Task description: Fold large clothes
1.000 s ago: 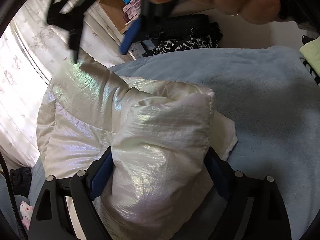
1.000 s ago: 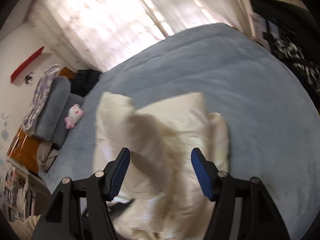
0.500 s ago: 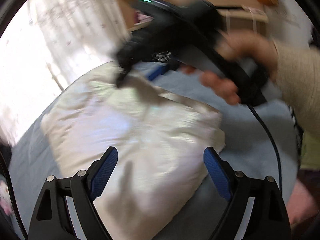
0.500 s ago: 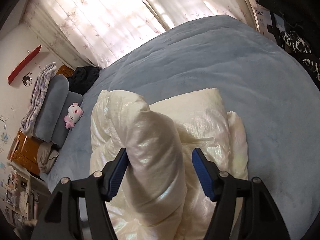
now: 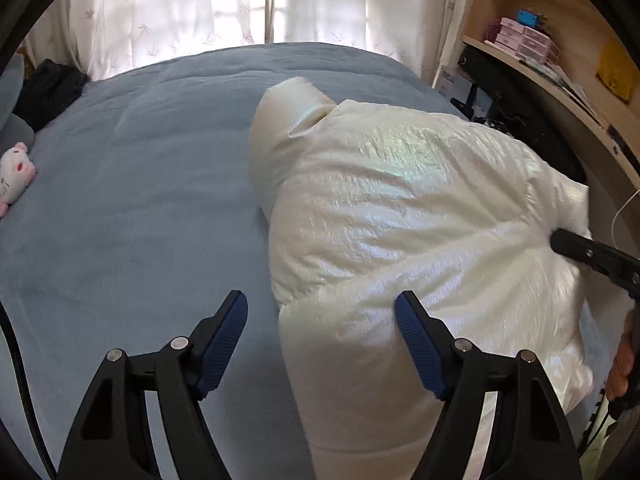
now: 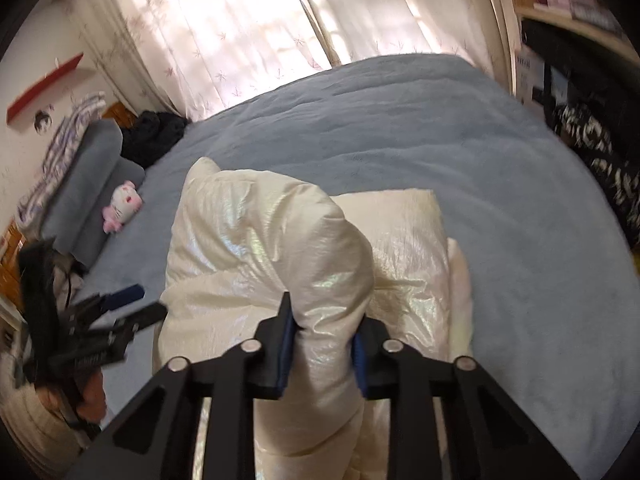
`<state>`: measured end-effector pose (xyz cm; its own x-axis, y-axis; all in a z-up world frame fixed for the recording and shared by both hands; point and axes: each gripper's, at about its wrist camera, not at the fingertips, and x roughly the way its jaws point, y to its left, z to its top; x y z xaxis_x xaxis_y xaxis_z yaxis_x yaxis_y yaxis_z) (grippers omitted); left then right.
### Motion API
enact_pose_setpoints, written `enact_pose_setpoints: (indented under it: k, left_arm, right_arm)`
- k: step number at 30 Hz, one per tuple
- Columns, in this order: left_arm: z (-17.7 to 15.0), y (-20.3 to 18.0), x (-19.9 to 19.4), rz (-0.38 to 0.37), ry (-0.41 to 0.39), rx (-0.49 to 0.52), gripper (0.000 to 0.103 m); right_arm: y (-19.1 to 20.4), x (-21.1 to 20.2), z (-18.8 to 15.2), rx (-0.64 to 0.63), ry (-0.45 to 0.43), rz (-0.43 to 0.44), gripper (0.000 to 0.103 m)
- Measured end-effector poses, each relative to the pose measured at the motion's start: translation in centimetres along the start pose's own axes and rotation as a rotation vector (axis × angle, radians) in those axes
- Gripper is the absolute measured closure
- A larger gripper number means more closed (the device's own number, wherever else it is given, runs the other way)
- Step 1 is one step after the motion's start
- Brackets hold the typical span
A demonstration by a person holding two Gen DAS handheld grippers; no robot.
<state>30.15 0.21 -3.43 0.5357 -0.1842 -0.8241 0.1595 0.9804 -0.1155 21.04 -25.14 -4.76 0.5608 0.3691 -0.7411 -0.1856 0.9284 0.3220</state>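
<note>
The right hand-held gripper has just been closing and now pinches a puffy roll of the cream padded jacket between its blue pads. The left hand-held gripper has narrowed a little, its jaws apart, with the jacket's near edge between them but unpressed. The jacket lies bunched on the blue bed ahead of both. A pink-and-white plush toy sits far left.

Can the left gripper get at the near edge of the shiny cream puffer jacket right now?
Probably yes. The left gripper is open and empty, the shiny cream puffer jacket bulges between its fingers with nothing in between. The right gripper clamps a separate fold further along.
</note>
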Motion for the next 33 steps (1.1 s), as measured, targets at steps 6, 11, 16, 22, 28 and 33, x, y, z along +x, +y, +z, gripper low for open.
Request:
enact_pose_setpoints:
  k: [6, 11, 16, 22, 28, 33]
  left_arm:
    - [1.3, -4.7, 0.2, 0.022, -0.045, 0.134, 0.028]
    - [3.3, -7.8, 3.3, 0.069, -0.014, 0.167, 0.020]
    - [2.3, -9.3, 5.2, 0.179, -0.039, 0.216, 0.011]
    - [1.7, -8.2, 7.1, 0.195, -0.034, 0.199, 0.003]
    - [1.1, -5.5, 9.2, 0.121, -0.003, 0.109, 0.001]
    - [0.3, -5.0, 10.3, 0.110, -0.012, 0.100, 0.001]
  right_arm:
    - [-1.0, -4.1, -1.2, -0.009, -0.033, -0.086, 0.085]
    - [-5.3, -1.7, -2.5, 0.099, 0.020, -0.144, 0.085]
    - [-7.9, 2.5, -3.4, 0.168, 0.030, -0.145, 0.080]
    - [-8.6, 6.1, -4.1, 0.201, -0.001, -0.113, 0.076]
    - [-9.3, 7.2, -5.2, 0.254, -0.044, -0.072, 0.074]
    - [-9.6, 8.0, -6.0, 0.297, -0.080, -0.056, 0.074]
